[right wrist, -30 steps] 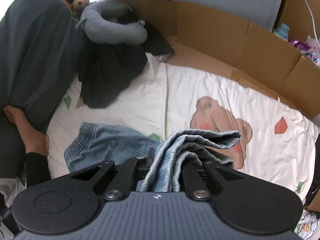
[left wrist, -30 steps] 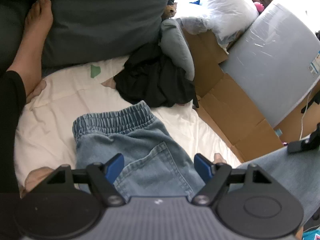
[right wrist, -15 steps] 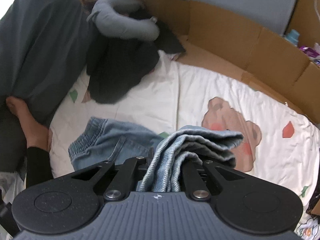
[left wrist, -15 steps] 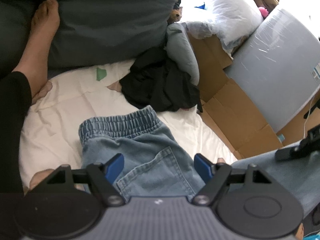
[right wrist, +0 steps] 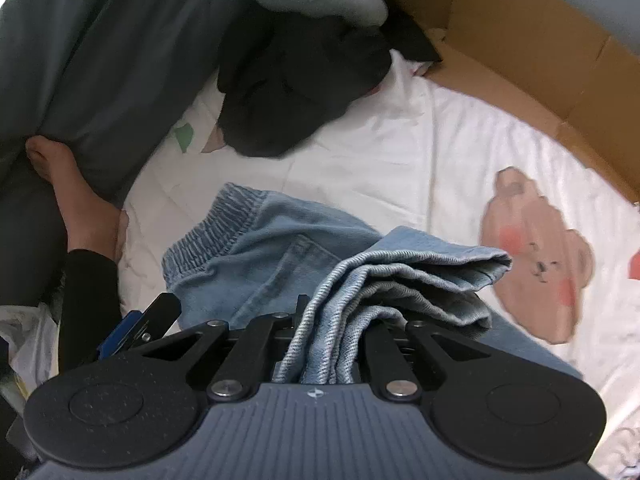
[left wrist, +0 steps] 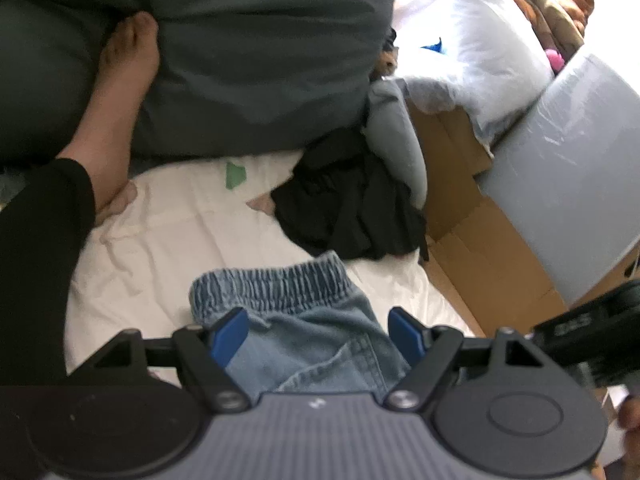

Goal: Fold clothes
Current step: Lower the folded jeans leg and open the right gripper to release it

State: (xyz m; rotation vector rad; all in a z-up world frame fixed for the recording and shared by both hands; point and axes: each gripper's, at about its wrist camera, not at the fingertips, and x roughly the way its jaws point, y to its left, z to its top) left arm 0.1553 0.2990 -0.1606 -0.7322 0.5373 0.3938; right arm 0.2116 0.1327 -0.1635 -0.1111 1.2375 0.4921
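Observation:
Light blue denim shorts [left wrist: 304, 320] [right wrist: 256, 248] lie on the white bedsheet [left wrist: 168, 240] with the elastic waistband away from me. My left gripper [left wrist: 318, 330] stands open just above the waist part, one blue pad on each side, touching nothing. My right gripper [right wrist: 326, 344] is shut on the bunched leg hems of the shorts [right wrist: 404, 276], which it carries over the waist part. The body of the right gripper [left wrist: 592, 340] shows at the right edge of the left wrist view.
A black garment [left wrist: 352, 208] [right wrist: 296, 92] and a grey roll [left wrist: 396, 140] lie beyond the shorts. Dark green bedding [left wrist: 248, 40] and a person's bare foot [left wrist: 116, 92] are on the left. Cardboard [right wrist: 520, 52] borders the sheet on the right. A bear print [right wrist: 536, 256] marks the sheet.
My right gripper has come down and toward the waistband, carrying the denim hems over the shorts. The left gripper has tilted slightly and stays open above the waist.

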